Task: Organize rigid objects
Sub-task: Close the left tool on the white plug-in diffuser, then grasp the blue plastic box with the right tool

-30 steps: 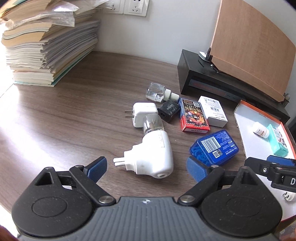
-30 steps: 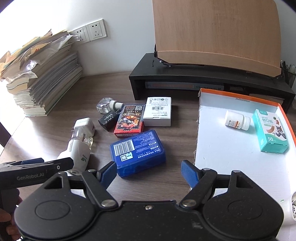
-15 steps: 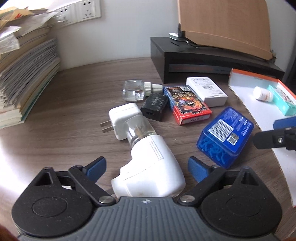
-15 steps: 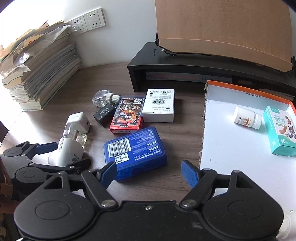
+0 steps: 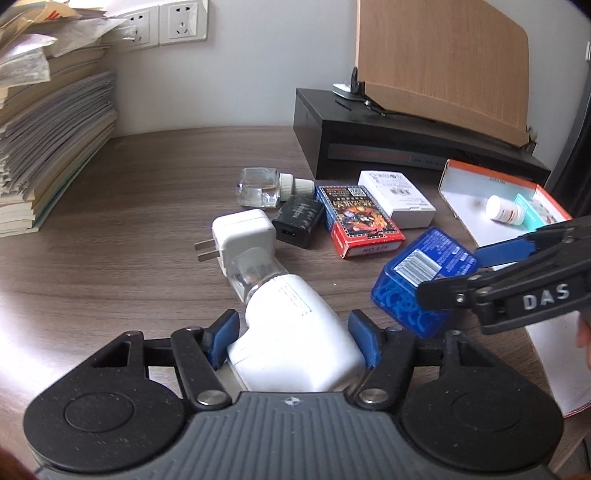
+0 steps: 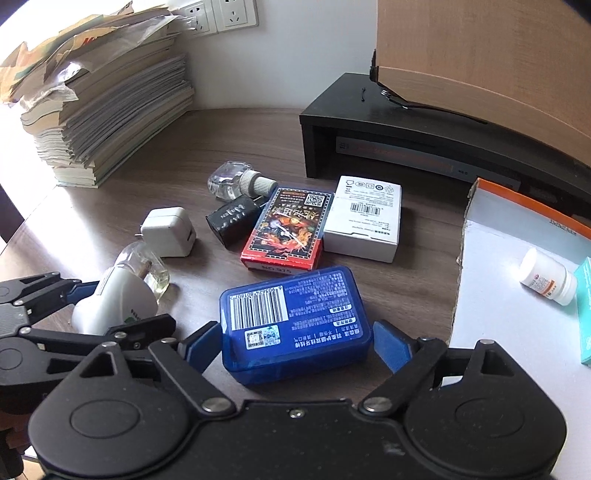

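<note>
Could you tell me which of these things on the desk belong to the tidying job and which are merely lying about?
Part of the job:
- white plug-in vaporizer, between the left gripper pads
- blue plastic case, between the open right gripper pads
- playing-card box
- white carton
- white charger
- black charger
- glass bottle
- orange-rimmed tray

Just lying about:
- paper stack
- black monitor riser
- wall sockets

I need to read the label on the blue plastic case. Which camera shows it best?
The right wrist view: the blue plastic case lies close, lid facing the camera, barcode and print clear. The left wrist view shows it tilted and partly hidden behind the right hand-held gripper.
</note>
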The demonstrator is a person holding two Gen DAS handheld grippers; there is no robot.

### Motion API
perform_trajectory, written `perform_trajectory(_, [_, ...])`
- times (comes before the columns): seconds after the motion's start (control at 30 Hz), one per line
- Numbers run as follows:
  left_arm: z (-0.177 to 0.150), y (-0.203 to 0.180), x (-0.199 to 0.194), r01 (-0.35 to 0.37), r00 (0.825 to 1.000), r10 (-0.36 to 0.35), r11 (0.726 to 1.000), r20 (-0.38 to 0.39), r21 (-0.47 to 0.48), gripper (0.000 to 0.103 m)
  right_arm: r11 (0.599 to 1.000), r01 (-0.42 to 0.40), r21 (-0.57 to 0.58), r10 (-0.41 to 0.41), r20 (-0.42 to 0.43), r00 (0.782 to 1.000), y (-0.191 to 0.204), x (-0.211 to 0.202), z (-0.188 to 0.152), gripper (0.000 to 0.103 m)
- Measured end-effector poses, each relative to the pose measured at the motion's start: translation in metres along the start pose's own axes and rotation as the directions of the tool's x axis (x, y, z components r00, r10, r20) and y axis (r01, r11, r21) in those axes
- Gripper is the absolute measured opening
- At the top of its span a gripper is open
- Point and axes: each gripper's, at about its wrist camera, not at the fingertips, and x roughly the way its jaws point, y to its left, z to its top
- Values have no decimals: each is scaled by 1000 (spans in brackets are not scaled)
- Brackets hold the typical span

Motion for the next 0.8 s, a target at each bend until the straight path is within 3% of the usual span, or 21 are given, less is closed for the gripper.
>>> perform_trajectory(0.17, [1, 10, -13, -6, 1000, 8, 998, 24, -65, 65, 999, -23, -25, 23, -9, 1000, 4, 6, 10, 103])
perform_trajectory(0.23, [2, 11, -17, -15, 999, 18, 997, 35, -78, 63, 1000, -7, 14, 7, 1, 1000, 2, 4, 10, 103])
perform_trajectory(0.27, [3, 11, -19, -16, 999, 19, 997, 41, -80, 46, 999, -7, 38, 7, -1, 1000, 0, 4, 10, 102])
perform_trajectory(0.3, [4, 12, -22, -20, 999, 24, 996, 43, -84, 43, 998, 2, 59, -3, 14, 1000, -1, 1, 9, 102])
perform_trajectory(0.47, [0, 16, -18, 0, 999, 4, 994, 42, -107, 43, 997, -13, 75, 10, 36, 999, 2, -8, 12, 102])
perform_trajectory(0.57, [-5, 16, -18, 11, 999, -7, 994, 38, -113, 49, 998, 40, 41, -42, 52, 998, 9, -14, 12, 102])
perform_trajectory(0.67, [-8, 12, -21, 14, 999, -11, 997, 39, -72, 76, 997, 21, 68, -24, 52, 998, 6, -21, 8, 102])
perform_trajectory(0.8, [-16, 7, -19, -10, 1000, 10, 998, 12, 59, 81, 995, 8, 103, -13, 44, 999, 8, -28, -2, 102])
